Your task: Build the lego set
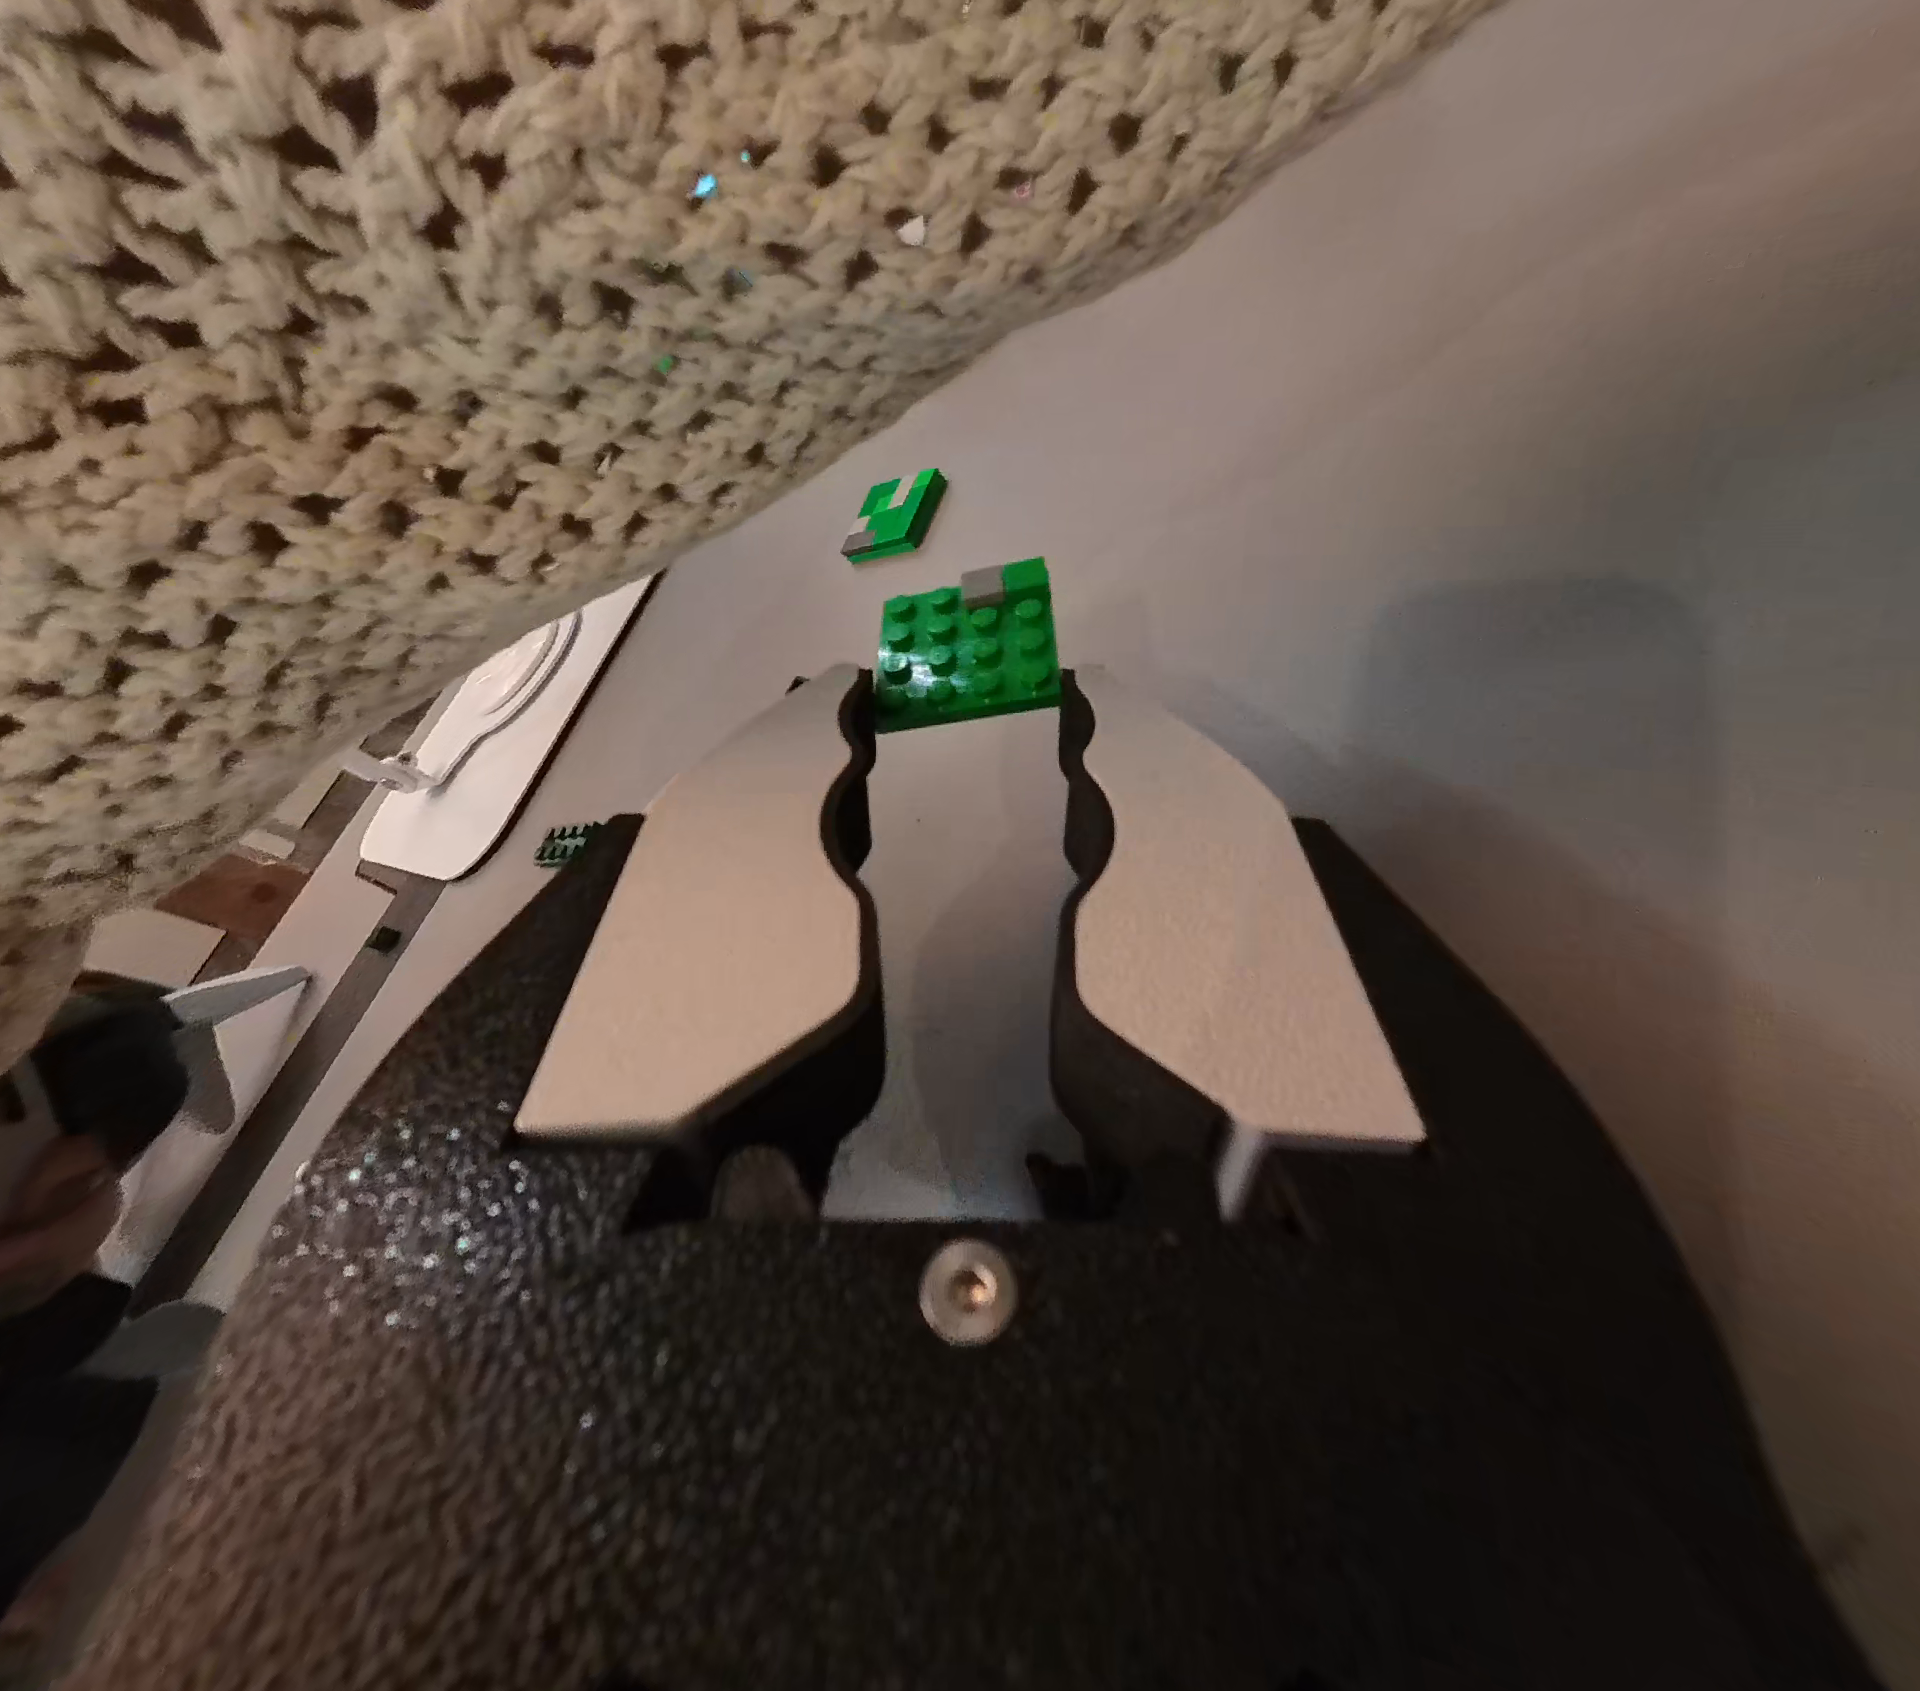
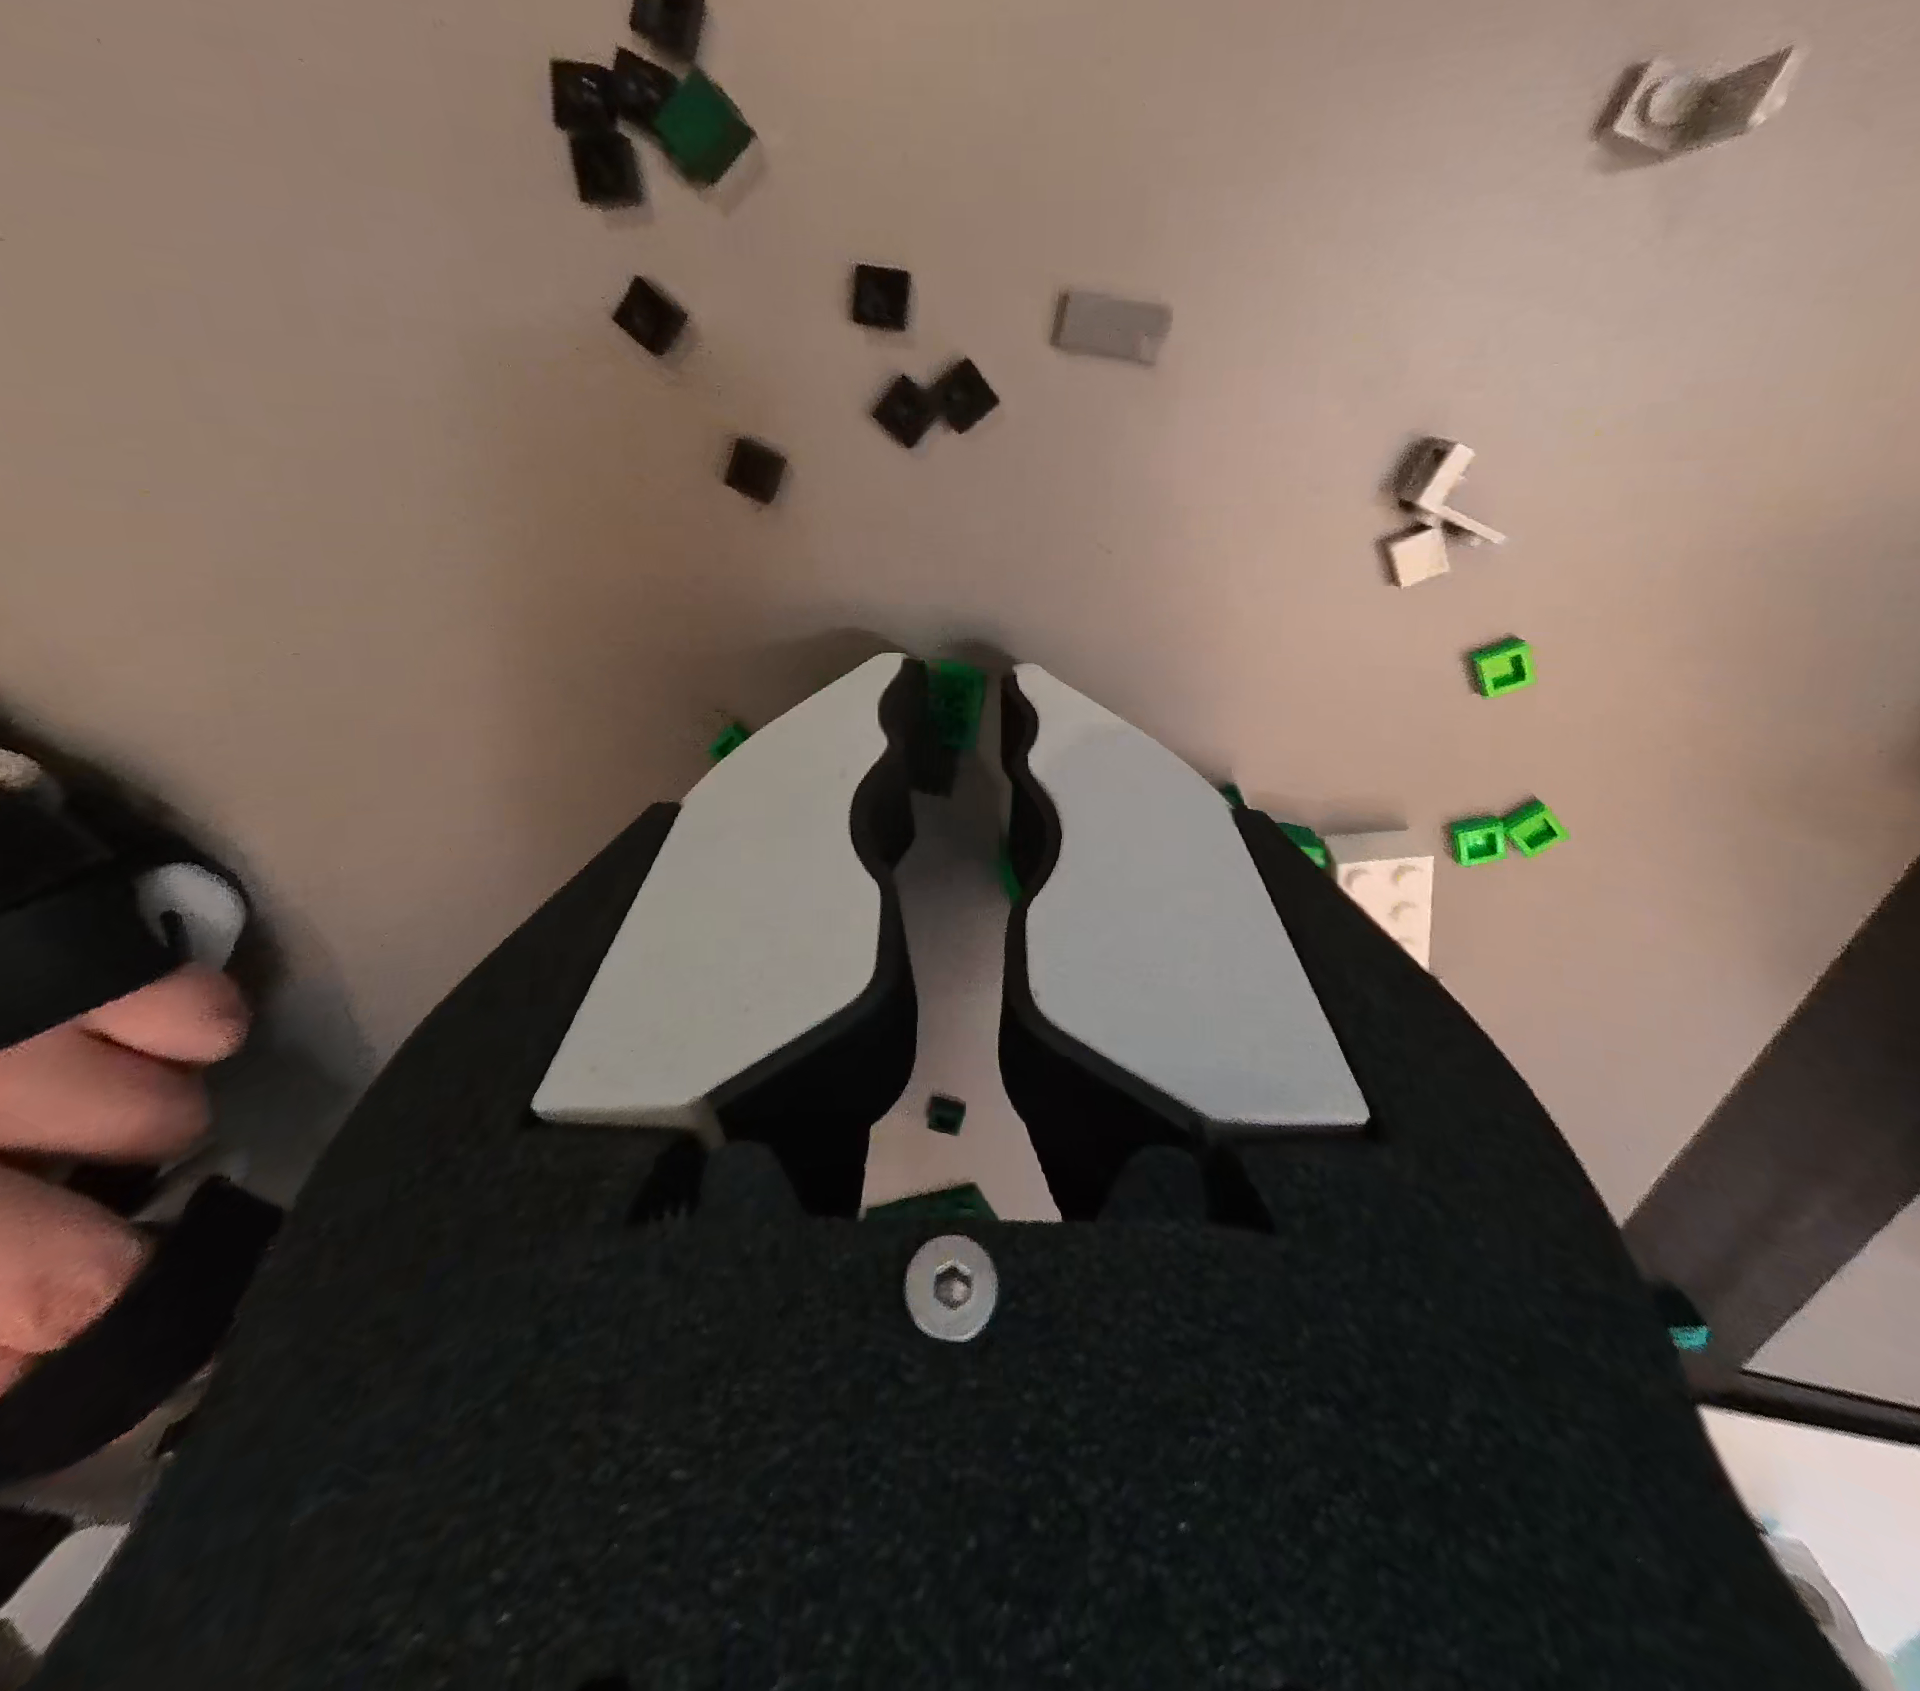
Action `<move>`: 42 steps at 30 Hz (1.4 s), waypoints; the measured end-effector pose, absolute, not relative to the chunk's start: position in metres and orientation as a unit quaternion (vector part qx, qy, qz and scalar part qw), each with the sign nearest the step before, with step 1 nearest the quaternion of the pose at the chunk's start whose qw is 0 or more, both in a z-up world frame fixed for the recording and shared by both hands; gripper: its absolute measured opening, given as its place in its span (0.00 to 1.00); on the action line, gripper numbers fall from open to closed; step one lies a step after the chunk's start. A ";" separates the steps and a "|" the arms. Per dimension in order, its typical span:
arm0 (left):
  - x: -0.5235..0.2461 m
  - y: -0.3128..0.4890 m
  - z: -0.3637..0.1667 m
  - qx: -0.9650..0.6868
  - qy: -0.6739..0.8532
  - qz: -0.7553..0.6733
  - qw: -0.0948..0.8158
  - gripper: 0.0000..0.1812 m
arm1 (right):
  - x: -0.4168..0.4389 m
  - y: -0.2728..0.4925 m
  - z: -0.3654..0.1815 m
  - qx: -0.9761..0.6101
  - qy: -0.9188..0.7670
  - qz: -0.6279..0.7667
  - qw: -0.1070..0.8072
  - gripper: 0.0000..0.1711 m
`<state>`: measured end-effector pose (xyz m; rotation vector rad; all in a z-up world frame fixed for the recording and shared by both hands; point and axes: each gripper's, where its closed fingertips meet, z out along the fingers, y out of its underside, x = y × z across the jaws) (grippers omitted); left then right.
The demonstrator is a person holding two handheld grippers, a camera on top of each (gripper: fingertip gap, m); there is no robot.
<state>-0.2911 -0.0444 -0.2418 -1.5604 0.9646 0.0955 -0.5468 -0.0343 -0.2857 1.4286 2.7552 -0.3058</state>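
My left gripper [image 1: 966, 691] is shut on the near edge of a bright green studded plate [image 1: 961, 649] and holds it just over the white table. A small grey tile [image 1: 982, 583] sits on the plate's far corner. A second small green plate with green and grey tiles [image 1: 896, 517] lies on the table beyond it. My right gripper [image 2: 951, 677] is shut on a small green piece [image 2: 956, 711] held upright between the tips. It is blurred, so its shape is unclear.
A knitted cream sleeve [image 1: 468, 187] fills the upper left of the left wrist view. In the right wrist view lie several loose black tiles [image 2: 644, 316], a dark green tile [image 2: 701, 124], a grey tile [image 2: 1110, 327], bright green bits [image 2: 1501, 670] and a white plate [image 2: 1387, 903]. A hand [image 2: 83, 1122] is at the left. Tip to tip, the grippers are about 25 cm apart. To the grey tile [image 2: 1110, 327]: right tips about 6 cm, left tips about 30 cm.
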 end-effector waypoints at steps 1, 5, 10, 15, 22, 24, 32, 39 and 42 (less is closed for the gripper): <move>-0.291 -0.044 -0.242 -0.675 0.417 0.041 0.607 0.19 | -0.547 -0.034 -0.286 0.456 0.886 -0.089 0.007 0.08; -0.291 -0.043 -0.243 -0.675 0.419 0.042 0.606 0.19 | -0.549 -0.027 -0.289 0.437 0.898 -0.049 -0.020 0.07; -0.291 -0.043 -0.244 -0.675 0.420 0.044 0.605 0.19 | -0.549 -0.028 -0.288 0.429 0.901 -0.056 -0.037 0.00; -0.291 -0.041 -0.246 -0.677 0.420 0.046 0.603 0.19 | -0.540 -0.027 -0.269 0.439 0.888 -0.116 -0.067 0.00; -0.288 -0.041 -0.250 -0.674 0.434 0.053 0.595 0.19 | -0.538 -0.025 -0.276 0.468 0.872 -0.135 -0.053 0.09; -0.288 -0.040 -0.249 -0.675 0.431 0.052 0.597 0.19 | -0.545 -0.022 -0.278 0.470 0.871 -0.127 -0.069 0.08; -0.288 -0.039 -0.250 -0.676 0.432 0.052 0.595 0.19 | -0.540 -0.034 -0.287 0.476 0.873 -0.104 -0.020 0.11; -0.288 -0.038 -0.251 -0.676 0.431 0.051 0.596 0.19 | -0.540 -0.028 -0.290 0.479 0.875 -0.058 -0.019 0.05; -0.288 -0.038 -0.251 -0.677 0.431 0.052 0.595 0.19 | -0.539 -0.028 -0.290 0.483 0.874 -0.058 -0.019 0.05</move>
